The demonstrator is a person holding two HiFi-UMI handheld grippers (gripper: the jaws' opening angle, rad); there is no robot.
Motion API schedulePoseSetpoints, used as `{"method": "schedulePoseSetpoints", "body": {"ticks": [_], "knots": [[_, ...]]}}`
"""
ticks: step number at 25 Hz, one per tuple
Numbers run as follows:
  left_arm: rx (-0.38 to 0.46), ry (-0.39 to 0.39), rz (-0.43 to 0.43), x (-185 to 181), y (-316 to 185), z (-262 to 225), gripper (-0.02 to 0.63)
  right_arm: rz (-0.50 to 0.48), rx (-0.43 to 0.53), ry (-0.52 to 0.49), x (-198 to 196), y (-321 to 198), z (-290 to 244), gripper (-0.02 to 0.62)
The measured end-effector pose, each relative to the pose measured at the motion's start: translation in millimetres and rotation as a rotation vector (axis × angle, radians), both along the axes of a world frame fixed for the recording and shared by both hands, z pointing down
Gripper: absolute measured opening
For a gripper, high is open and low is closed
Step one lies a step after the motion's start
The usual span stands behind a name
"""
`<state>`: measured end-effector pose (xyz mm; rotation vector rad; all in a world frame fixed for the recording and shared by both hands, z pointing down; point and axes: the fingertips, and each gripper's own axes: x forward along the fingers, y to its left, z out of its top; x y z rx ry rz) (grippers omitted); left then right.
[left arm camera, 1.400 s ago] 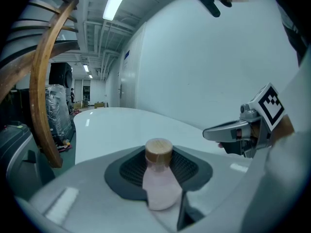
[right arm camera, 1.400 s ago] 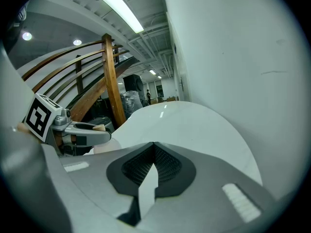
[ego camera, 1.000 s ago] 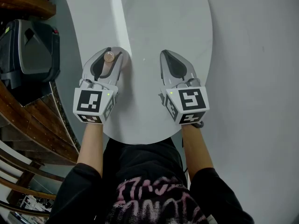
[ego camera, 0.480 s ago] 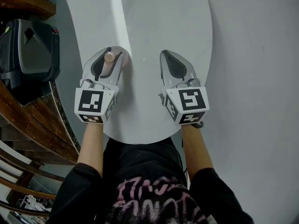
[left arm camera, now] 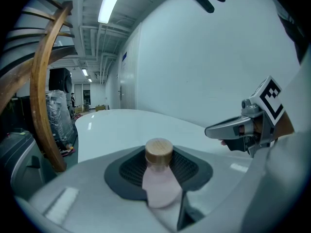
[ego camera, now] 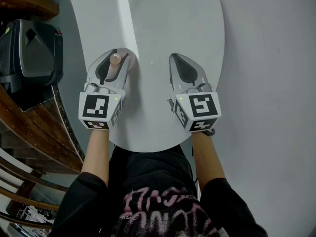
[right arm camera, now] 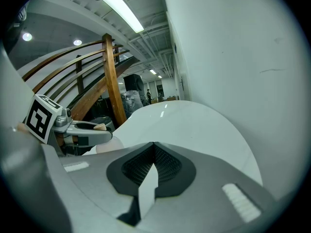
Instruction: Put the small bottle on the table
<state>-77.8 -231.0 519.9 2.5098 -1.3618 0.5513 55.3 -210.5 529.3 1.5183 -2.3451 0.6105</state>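
A small pale pink bottle (left arm camera: pixel 160 186) with a round wooden cap (ego camera: pixel 115 59) stands upright between the jaws of my left gripper (ego camera: pixel 114 58), which is shut on it over the left part of the round white table (ego camera: pixel 168 19). The left gripper view shows the bottle clamped against the dark ribbed pads. My right gripper (ego camera: pixel 178 60) hovers over the table about a hand's width to the right, shut with nothing in it; its jaws meet in the right gripper view (right arm camera: pixel 153 149). The left gripper (right arm camera: pixel 80 130) shows at that view's left edge.
A black case (ego camera: pixel 29 53) sits on the floor left of the table. Curved wooden rails (ego camera: pixel 34 132) run along the lower left. The person's sleeves and body fill the bottom of the head view. Grey floor lies right of the table.
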Motion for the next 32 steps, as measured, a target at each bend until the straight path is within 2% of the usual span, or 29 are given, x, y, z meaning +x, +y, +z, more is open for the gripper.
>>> {"method": "schedulePoseSetpoints", "body": {"ticks": [32], "knots": [[0.028, 0.010, -0.014, 1, -8, -14, 0.139, 0.015, -0.002, 0.003, 7, -2, -8, 0.014]]}}
